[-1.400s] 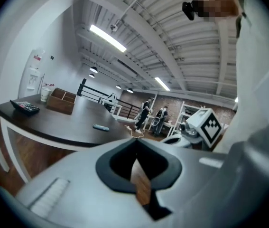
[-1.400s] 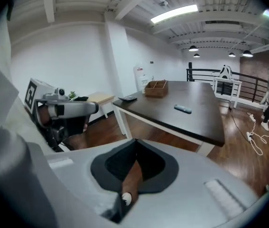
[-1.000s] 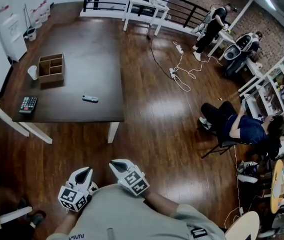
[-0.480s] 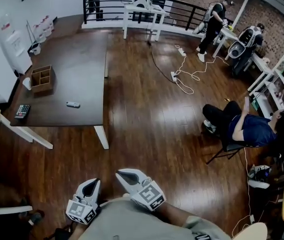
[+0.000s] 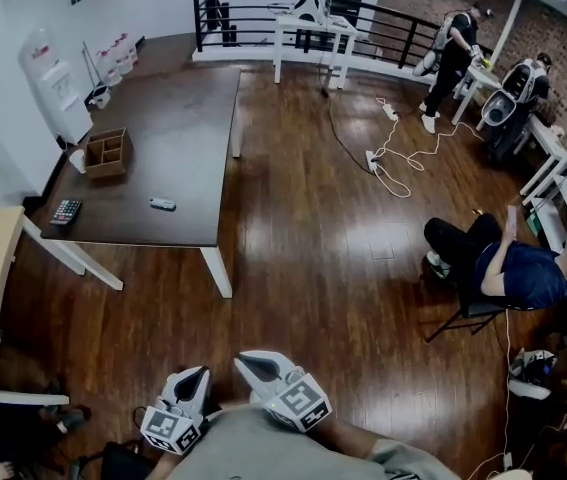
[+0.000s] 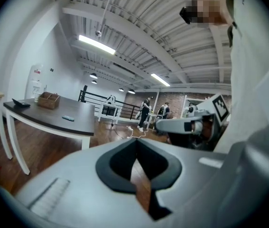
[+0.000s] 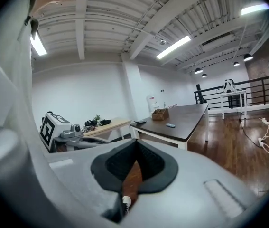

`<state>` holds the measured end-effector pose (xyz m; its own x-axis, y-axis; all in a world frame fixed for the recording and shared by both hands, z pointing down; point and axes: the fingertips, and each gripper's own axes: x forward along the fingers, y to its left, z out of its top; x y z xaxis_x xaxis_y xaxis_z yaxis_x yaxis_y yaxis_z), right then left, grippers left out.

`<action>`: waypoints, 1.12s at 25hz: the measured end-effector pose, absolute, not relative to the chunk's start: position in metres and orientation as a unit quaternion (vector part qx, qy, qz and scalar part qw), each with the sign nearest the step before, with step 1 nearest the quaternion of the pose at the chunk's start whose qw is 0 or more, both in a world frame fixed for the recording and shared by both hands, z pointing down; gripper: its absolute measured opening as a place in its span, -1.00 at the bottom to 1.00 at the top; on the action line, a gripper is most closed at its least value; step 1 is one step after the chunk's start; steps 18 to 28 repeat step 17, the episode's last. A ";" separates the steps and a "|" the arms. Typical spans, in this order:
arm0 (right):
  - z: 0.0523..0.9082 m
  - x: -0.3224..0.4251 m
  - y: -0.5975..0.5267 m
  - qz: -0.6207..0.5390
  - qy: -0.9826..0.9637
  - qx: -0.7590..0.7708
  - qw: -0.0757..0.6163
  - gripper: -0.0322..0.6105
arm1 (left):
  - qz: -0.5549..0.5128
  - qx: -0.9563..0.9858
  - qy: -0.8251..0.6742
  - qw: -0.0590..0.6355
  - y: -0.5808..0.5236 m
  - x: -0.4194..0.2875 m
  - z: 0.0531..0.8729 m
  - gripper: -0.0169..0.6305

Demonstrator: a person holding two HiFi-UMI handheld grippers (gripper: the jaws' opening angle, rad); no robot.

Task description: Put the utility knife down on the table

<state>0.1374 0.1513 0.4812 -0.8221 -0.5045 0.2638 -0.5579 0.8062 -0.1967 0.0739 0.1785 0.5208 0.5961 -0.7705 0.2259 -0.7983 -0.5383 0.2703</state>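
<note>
1. Task status: the utility knife (image 5: pixel 163 204) lies flat on the dark counter (image 5: pixel 178 118), left of frame centre in the head view. Nothing touches it. Judged from this layout, the put-down step is complete and nothing is left to place.
2. Left gripper (image 5: pixel 199 375): at the bottom of the head view, close to the person's body and well apart from the counter. In its own view the fingers meet at the tips, and only floor shows through the gap below them. It holds nothing.
3. Right gripper (image 5: pixel 245 361): just beside the left gripper, also well apart from the counter. Its fingers are closed together with nothing between them.
4. Container: a wooden box (image 5: pixel 109 171) with inner dividers stands on the counter, toward the upper left of the knife and apart from it. Its compartments look dark, and their contents cannot be made out.
5. Other item: a flat keypad device (image 5: pixel 66 211), probably a calculator, lies near the counter's left edge.
</note>
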 end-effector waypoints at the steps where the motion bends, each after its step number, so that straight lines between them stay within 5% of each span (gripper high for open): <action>1: 0.480 0.136 0.154 0.134 -0.947 0.276 0.099 -0.90 | 0.038 0.873 -0.453 0.176 0.181 0.072 0.522 -0.94; 28: 0.480 0.136 0.158 0.110 -0.951 0.273 0.099 -0.90 | 0.017 0.867 -0.471 0.164 0.184 0.070 0.521 -0.94</action>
